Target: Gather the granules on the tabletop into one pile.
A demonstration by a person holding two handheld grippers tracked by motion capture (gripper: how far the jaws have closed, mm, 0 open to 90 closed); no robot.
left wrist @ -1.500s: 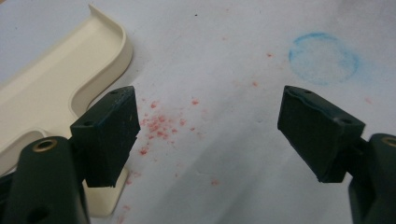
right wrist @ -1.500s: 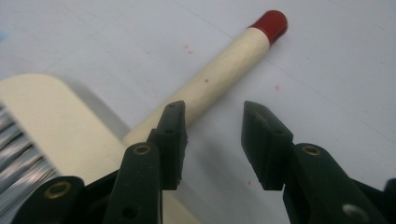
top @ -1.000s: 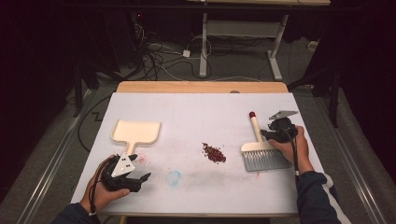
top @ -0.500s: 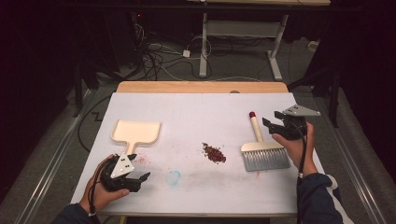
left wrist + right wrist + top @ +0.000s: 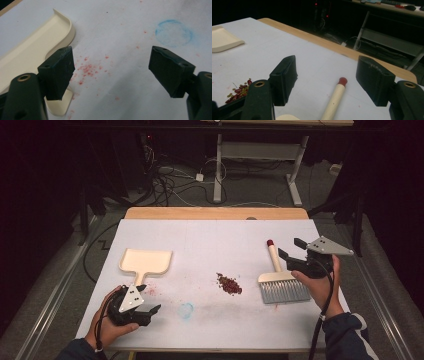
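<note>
Jaws of the right gripper (image 5: pixel 293 251) are standing wide apart with nothing between them; in the right gripper view they are straddling the air above the brush handle (image 5: pixel 335 100), whose red tip (image 5: pixel 342 80) is lying ahead of them on the white table cover (image 5: pixel 220 245). The right hand (image 5: pixel 318 284) is holding that gripper just beyond the brush (image 5: pixel 280 280), seemingly raised off it, though whether any part is touching the handle is hard to tell. The left gripper (image 5: pixel 147 298) is also gaping wide and gripping nothing, its jaws hanging low over red specks (image 5: pixel 86 68) on the cover. Just to its left in its own view, the cream dustpan (image 5: pixel 30 57) is lying flat, its short handle reaching under the left jaw; contact cannot be judged. A faint blue ring (image 5: pixel 174 30) is marking the cover ahead of its right jaw.

Between the two grippers a small pile of red beans (image 5: pixel 229 283) is sitting in open room, well apart from both. Beyond the right gripper the wooden table edge (image 5: pixel 329 45) is showing, with dark floor and cables behind. The dustpan is being cut off by the left gripper view's border.
</note>
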